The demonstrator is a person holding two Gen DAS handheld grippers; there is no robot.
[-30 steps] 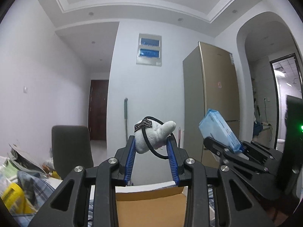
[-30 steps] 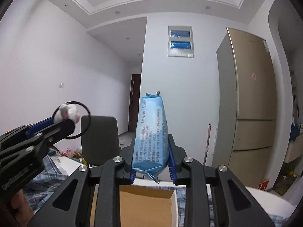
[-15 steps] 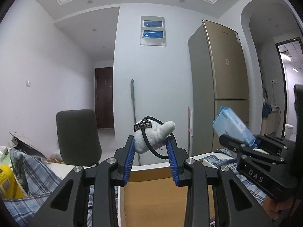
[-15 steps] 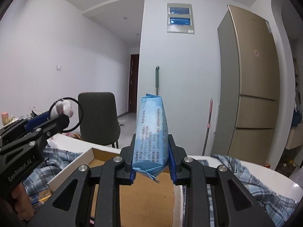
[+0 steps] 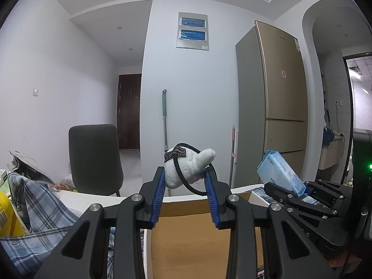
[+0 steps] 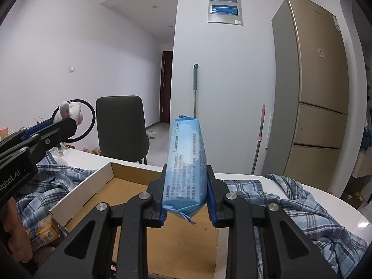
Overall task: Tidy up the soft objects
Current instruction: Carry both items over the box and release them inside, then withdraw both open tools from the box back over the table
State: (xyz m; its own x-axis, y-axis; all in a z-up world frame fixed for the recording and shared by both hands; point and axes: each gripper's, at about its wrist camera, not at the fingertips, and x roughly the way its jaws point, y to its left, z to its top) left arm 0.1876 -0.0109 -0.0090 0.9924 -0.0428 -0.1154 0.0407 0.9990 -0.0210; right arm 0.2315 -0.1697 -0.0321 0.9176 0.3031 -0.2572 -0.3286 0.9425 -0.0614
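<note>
My left gripper (image 5: 185, 186) is shut on a white plush hair tie (image 5: 188, 168) with a black elastic loop, held above an open cardboard box (image 5: 186, 239). It also shows in the right wrist view (image 6: 69, 112) at the left. My right gripper (image 6: 187, 200) is shut on a blue tissue pack (image 6: 186, 162), held upright over the same box (image 6: 104, 179). The pack shows in the left wrist view (image 5: 281, 174) at the right.
A blue plaid shirt (image 6: 290, 207) lies on the white table (image 6: 348, 211) around the box. A grey chair (image 6: 121, 125) stands behind the table. Yellow packages (image 6: 46, 234) lie at the left. A fridge (image 6: 318, 88) and mop (image 6: 195, 88) stand at the back.
Both grippers have tilted downward toward the box, so the box and table show more. Both grips are unchanged.
</note>
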